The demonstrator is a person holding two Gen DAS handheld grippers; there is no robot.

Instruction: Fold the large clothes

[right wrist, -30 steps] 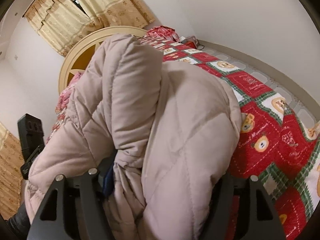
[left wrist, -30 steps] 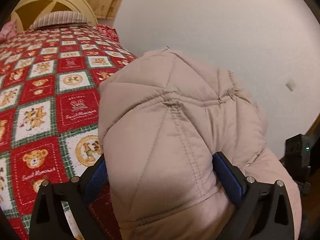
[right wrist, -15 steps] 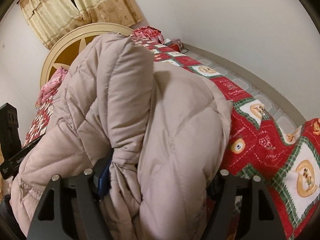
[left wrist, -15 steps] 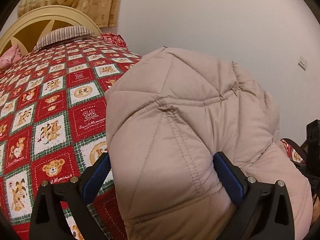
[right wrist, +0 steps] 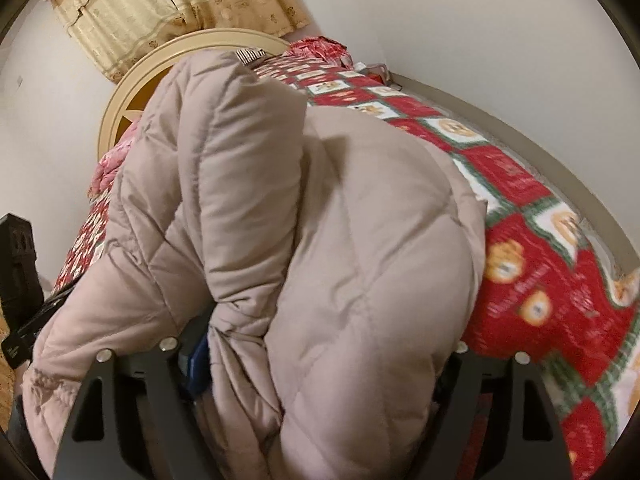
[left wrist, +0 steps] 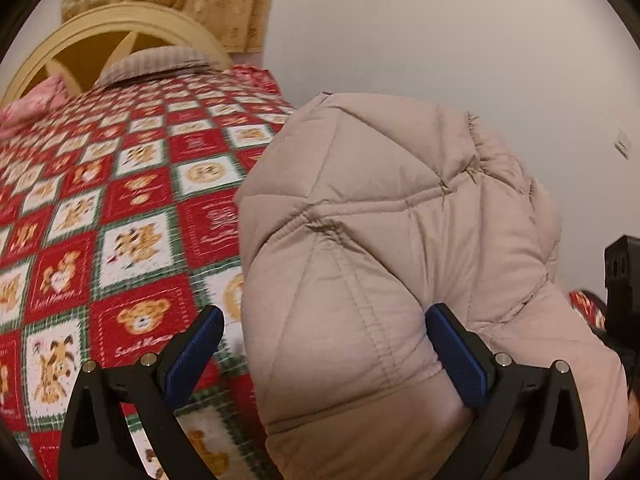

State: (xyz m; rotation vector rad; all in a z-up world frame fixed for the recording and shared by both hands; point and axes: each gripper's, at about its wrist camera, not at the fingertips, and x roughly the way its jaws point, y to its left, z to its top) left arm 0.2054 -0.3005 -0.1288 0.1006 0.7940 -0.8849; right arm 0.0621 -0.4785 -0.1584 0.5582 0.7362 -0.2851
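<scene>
- Beige quilted puffer jacket (left wrist: 384, 264) fills most of both wrist views, bunched and held up over the bed (left wrist: 132, 216).
- Left gripper (left wrist: 324, 340): blue-padded fingers (left wrist: 456, 356) spread wide. The R pad presses into the jacket fabric. The L pad (left wrist: 192, 352) sits just beside the jacket edge, w/ quilt visible past it — cannot tell if it really clamps the fabric or if the jacket just lies between the pads.
- Right gripper (right wrist: 320, 360): jacket (right wrist: 320, 240) is draped over it, and both fingertips are buried under folds. Only a bit of blue pad (right wrist: 198, 364) shows on the L side. Grip state not visible — cannot tell.
- In the right view one thick fold, maybe a sleeve or the front panel, stands up and laps over the rounded body of the jacket.
- Bed is covered w/ a red/green/white patchwork quilt (right wrist: 532, 280) w/ teddy bear prints.
- Cream headboard (left wrist: 100, 36) at the far end, striped pillow (left wrist: 152, 64) against it, pink fabric (left wrist: 28, 104) beside the pillow.
- Yellowish patterned curtain (right wrist: 180, 8) behind the headboard; plain white wall (left wrist: 440, 28) along the bed.
- Black device (left wrist: 622, 276) at R edge of left view — likely the other gripper's body.
- Some motion blur on the quilt.
</scene>
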